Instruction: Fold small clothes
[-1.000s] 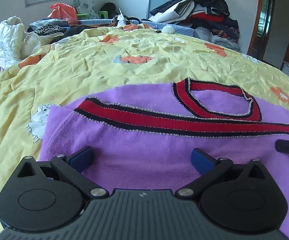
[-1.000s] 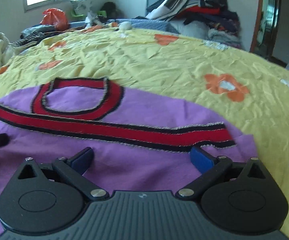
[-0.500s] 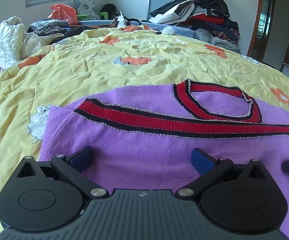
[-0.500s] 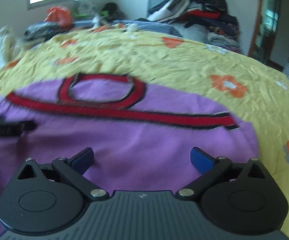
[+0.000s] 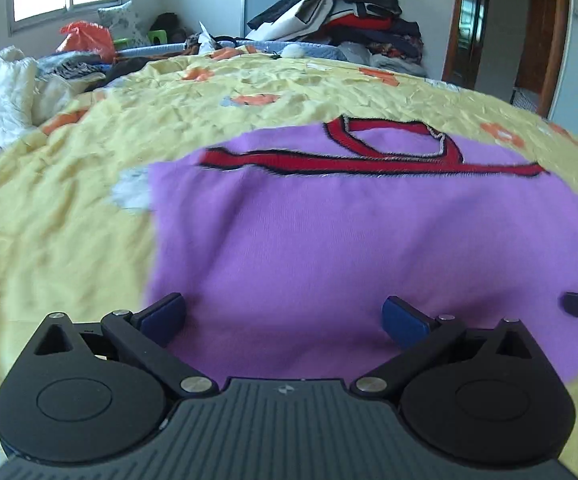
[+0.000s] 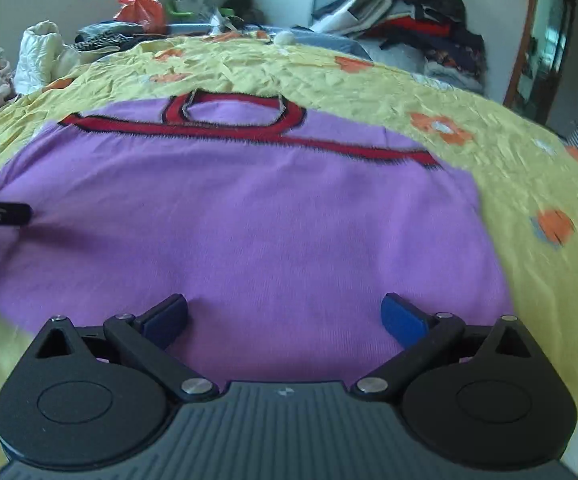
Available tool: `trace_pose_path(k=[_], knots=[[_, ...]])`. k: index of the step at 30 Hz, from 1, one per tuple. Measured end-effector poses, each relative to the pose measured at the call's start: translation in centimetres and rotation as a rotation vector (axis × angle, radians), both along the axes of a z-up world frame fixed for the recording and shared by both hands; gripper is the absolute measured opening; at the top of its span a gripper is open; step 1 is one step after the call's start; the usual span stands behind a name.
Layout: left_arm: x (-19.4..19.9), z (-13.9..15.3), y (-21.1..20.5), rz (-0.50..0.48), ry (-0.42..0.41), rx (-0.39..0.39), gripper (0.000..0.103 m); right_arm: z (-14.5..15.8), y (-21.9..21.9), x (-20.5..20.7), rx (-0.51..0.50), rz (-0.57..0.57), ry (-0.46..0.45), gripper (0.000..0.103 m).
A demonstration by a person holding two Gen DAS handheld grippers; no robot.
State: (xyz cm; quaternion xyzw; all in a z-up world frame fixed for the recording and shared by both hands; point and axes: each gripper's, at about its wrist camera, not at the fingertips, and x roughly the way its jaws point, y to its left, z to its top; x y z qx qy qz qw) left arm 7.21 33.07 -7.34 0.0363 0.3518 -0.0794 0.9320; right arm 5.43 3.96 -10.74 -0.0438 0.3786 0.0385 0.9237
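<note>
We have pulled both grippers back toward the near hem: a second ago the red band filled our view, now far more of the purple sweater shows, flat on the yellow bed. Our left gripper is spread wide, holding nothing. Our right gripper is likewise wide and empty. We judge the hem grab comes next.

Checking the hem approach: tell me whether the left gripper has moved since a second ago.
Yes. The left gripper has pulled back toward the near hem: the red collar on the sweater sits farther up its view.
</note>
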Motion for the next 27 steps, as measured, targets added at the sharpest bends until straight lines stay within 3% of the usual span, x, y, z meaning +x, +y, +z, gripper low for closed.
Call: trace_pose_path(k=[2,5,7,9,12,17,21,23,24,25,26,27], knots=[[0.2,0.7,2.8,0.016,0.001,-0.062,0.103,0.9,1.1,-1.5,0.002,0.011,0.003,0.103],[2.9,1.4,7.5,0.057,0.022,-0.198,0.103,2.3,5.0,-4.2,0.026,0.098,-0.153,0.103],[5.7,1.3,10.2,0.024,0.073,-0.382,0.103,2.0,8.4,-5.5,0.01,0.18,-0.259,0.103],[8.4,1.0,11.8,-0.036,0.118,-0.552,0.103,1.5,12.1,-5.9,-0.092,0.288,-0.281,0.103],[11.5,0.4,12.3,-0.045,0.186,-0.664,0.103,1.4,15.5,-6.4,-0.098,0.324,-0.313,0.103],[15.6,-2.1,13.1,-0.065,0.292,-0.876,0.103,1.4,18.2,-7.5,-0.108,0.424,-0.281,0.103],[18.6,-2.4,13.3,-0.086,0.337,-0.912,0.102,1.4,19.0,-7.6,-0.12,0.453,-0.26,0.103],[19.7,-2.5,12.7,-0.11,0.368,-0.899,0.093,1.2,20.0,-8.0,-0.188,0.465,-0.28,0.103],[20.3,-2.6,12.1,-0.135,0.396,-0.887,0.071,0.9,21.0,-8.2,-0.231,0.485,-0.298,0.103],[20.7,-2.9,11.6,-0.155,0.429,-0.872,0.025,0.7,21.9,-8.7,-0.284,0.508,-0.322,0.103],[21.0,-3.4,11.1,-0.145,0.468,-0.838,0.006,0.3,22.8,-8.6,-0.338,0.537,-0.344,0.103],[21.3,-3.8,10.7,-0.14,0.484,-0.815,0.01,-0.1,23.7,-8.8,-0.392,0.563,-0.372,0.103]])
